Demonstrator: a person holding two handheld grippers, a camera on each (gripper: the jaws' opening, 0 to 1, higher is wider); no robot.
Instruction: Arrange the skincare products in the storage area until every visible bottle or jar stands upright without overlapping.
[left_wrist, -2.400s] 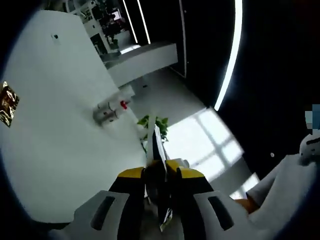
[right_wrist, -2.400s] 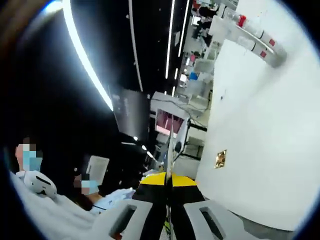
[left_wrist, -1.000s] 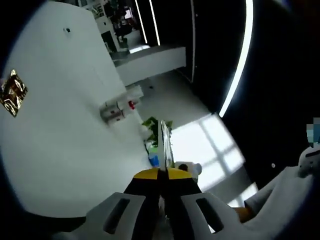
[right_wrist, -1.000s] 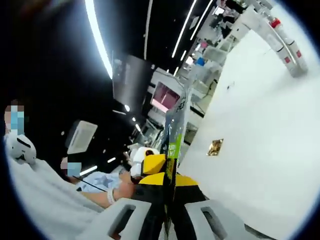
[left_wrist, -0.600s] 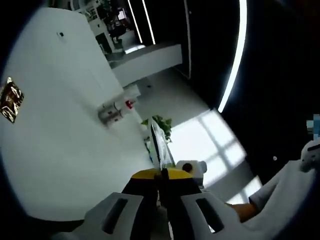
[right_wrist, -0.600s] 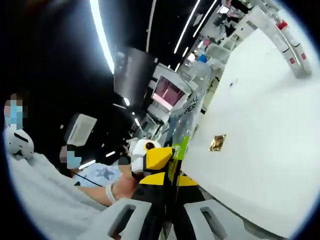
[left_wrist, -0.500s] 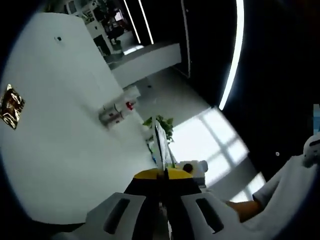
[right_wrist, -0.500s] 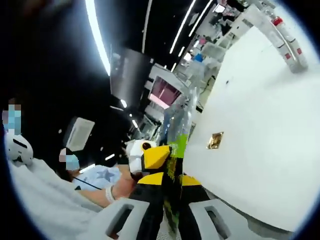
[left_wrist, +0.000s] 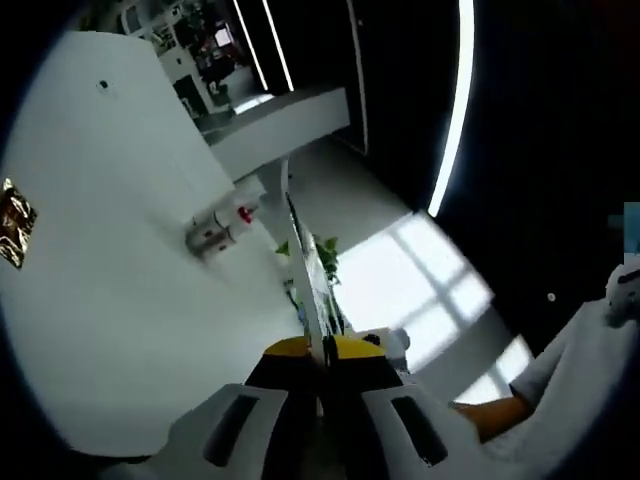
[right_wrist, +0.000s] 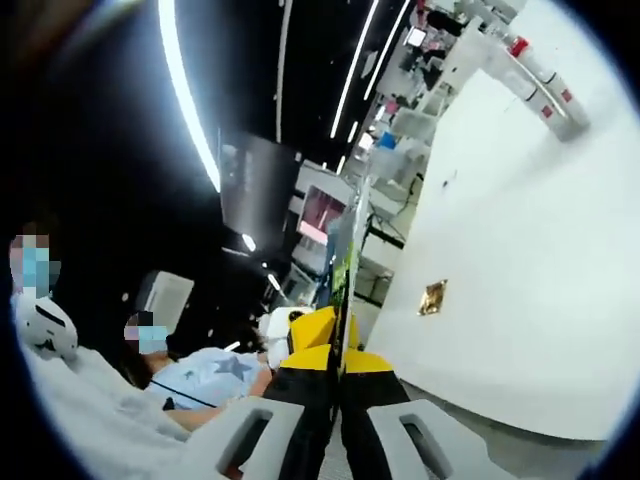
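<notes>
Overhead, light strips (left_wrist: 450, 110); white table (left_wrist: 110, 280) tilted.

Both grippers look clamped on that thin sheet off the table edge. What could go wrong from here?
1. The thin sheet, pinched edge-on by the left gripper and right gripper, could bend or slip.
2. The bottles lie tipped on the white table, far from both grippers, so the arranging hasn't begun.
</notes>
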